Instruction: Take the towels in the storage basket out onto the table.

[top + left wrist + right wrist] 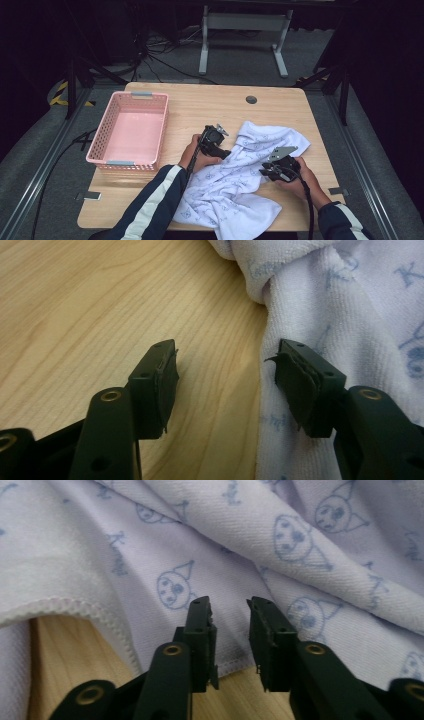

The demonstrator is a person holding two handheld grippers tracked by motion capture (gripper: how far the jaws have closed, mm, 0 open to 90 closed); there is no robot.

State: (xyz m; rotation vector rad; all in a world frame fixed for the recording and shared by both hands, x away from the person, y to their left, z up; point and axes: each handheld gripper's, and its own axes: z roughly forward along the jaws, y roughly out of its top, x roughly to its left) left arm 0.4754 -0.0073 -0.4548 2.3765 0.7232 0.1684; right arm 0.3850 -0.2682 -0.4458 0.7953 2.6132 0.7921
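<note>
A white cloth (235, 185) printed with small blue faces lies crumpled on the right half of the wooden table (200, 105). My left gripper (224, 151) is at the cloth's left edge. In the left gripper view it (227, 357) is open, with bare table (100, 300) in the gap and its right jaw lying over the cloth's edge (350, 305). My right gripper (266, 172) rests on the cloth's right side. In the right gripper view it (230, 607) stands open by a narrow gap just above the stitched hem of the cloth (250, 530), with nothing pinched.
An empty pink basket (162, 127) stands on the table's left side. A round cable hole (251, 99) sits near the far edge. A grey stand (245, 30) and cables lie on the floor beyond the table. The person's striped sleeves come in from the bottom.
</note>
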